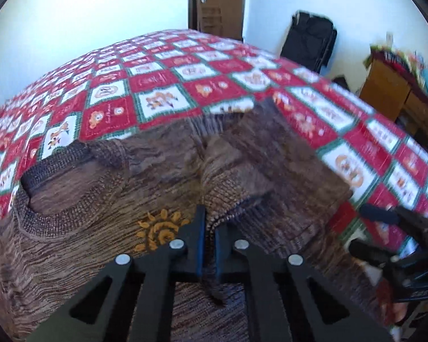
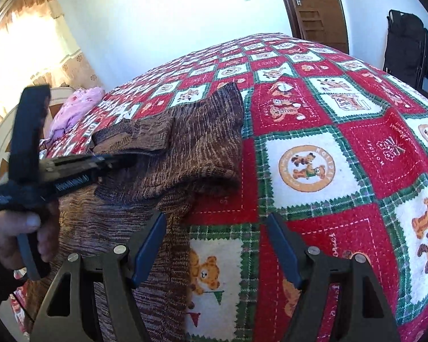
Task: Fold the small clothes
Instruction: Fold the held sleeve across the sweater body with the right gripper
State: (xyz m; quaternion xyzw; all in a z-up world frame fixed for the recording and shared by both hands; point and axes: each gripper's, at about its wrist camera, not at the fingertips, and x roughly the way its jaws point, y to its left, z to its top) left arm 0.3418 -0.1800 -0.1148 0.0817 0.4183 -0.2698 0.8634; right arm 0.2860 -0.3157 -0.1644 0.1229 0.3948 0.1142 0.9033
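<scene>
Bright daylight glares through the sunlit peach curtain [image 2: 47, 48] at ten o'clock, washing the white wall [image 1: 100, 14]; motion blur smears edges, with a dark fisheye vignette.

Your sweater [image 1: 162, 188] lies on the bedspread [image 1: 162, 82], its neck opening to your left and its far edge folded over toward you. Your left gripper [image 1: 209, 228] sits at the sweater's near middle, a fold of knit pinched between its fingers. Your right gripper [image 2: 216, 245] hovers to the right of that, over the sweater's right edge where it meets the bedspread, jaws apart with nothing between them. Behind the bed: a door [image 1: 216, 2]. Right of the door, against the wall: a folded chair [image 1: 311, 37]. Further right, beside the bed: a wooden cabinet [image 1: 385, 85]. At the bed's far left end: a bundle of cloth [image 2: 77, 105].
</scene>
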